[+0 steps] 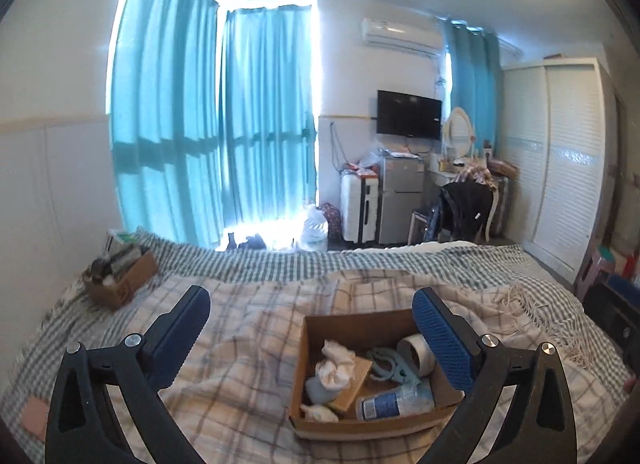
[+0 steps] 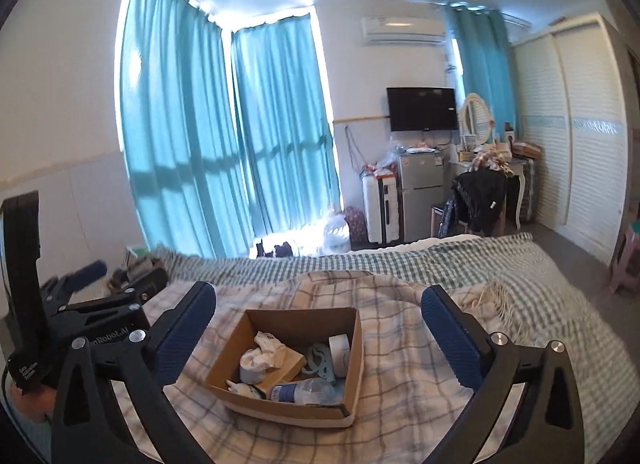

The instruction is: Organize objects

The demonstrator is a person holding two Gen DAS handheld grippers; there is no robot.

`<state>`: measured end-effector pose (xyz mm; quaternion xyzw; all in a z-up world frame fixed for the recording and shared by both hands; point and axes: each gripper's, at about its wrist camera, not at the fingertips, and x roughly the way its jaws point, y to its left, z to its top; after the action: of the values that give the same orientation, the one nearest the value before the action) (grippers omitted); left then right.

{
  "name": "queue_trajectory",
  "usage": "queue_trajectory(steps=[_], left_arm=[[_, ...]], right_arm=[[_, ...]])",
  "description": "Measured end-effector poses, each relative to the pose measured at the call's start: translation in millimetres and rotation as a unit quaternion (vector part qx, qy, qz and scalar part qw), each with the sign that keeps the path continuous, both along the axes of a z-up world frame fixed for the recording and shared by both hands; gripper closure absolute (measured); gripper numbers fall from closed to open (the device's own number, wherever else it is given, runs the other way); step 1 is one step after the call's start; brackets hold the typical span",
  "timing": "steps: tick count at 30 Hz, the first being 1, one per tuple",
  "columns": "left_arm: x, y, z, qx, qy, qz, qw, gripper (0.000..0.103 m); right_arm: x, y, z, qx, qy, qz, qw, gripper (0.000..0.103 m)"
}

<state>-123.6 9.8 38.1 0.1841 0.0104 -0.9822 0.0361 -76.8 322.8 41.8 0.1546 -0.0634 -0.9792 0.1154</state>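
Both grippers are hanging over a bed w/ a beige-and-grey plaid blanket (image 1: 248,344), fingers spread wide apart & holding nothing. The left gripper (image 1: 312,328) is sitting above the blanket, its right finger overlapping the near-right edge of an open brown cardboard box (image 1: 320,330). The right gripper (image 2: 318,320) is framing the same box (image 2: 280,316) between its fingers, not touching it.

Inside the box: crumpled white socks (image 1: 334,364) lying on a tan wooden block (image 1: 354,384), a pale-teal plastic clip (image 1: 384,364), a white tape roll (image 1: 416,352) leaning at the right wall, and a clear plastic bottle w/ a blue label (image 1: 394,402) lying flat at the front.

A second brown cardboard box (image 1: 120,280), filled w/ dark items too blurred to tell, is sitting at the far-left edge of the bed, well apart from the first. In the right wrist view the left gripper (image 2: 116,276) is showing at far left, near that 2nd box.
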Motion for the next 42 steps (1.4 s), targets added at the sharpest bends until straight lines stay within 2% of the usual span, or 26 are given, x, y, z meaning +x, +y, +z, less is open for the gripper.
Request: queue_trajectory(steps=[2,5,9,12,15,19,23,29,42], left_arm=[[4.4,-1.6,-14.3,-0.014,-0.016,-0.008,0.9997,0.0],[18.0,1.0,-29.0,-0.048,-0.012,0.008,0.9987,0.0],[34.6,3.4,-50.6,-0.049,-0.01,-0.001,0.9988,0.0],[43.6,5.1,-67.0,-0.038,-0.02,-0.014,0.999,0.0],[49.2,9.2,-76.3,-0.05,-0.031,-0.017,0.9981,0.0],[54.8,9.1,-76.5,-0.06,-0.032,-0.007,0.9977,0.0],[57.1,7.6,-76.2,-0.048,-0.032,-0.004,0.9983,0.0],[54.8,7.4,-80.2,-0.053,-0.046,0.006,0.9975,0.0],[59.6,-4.0,-74.6,-0.021,-0.047,0.015,0.9986,0.0]], right_arm=[[-0.8,1.7,-17.5,0.006,-0.018,-0.008,1.0,0.0],[-4.3,4.4,-40.1,0.05,-0.038,-0.052,0.997,0.0],[1.3,8.1,-51.9,0.057,-0.025,-0.055,0.997,0.0],[6.8,-4.1,-57.7,0.097,-0.011,-0.048,0.994,0.0],[10.1,-7.6,-66.2,0.115,-0.017,-0.042,0.992,0.0],[6.7,-5.2,-75.3,0.083,-0.038,-0.033,0.995,0.0],[6.8,-6.9,-78.0,0.102,-0.039,-0.037,0.993,0.0],[6.4,-11.5,-83.6,0.096,-0.047,-0.029,0.994,0.0],[13.3,-23.8,-81.4,0.101,-0.039,-0.014,0.994,0.0]])
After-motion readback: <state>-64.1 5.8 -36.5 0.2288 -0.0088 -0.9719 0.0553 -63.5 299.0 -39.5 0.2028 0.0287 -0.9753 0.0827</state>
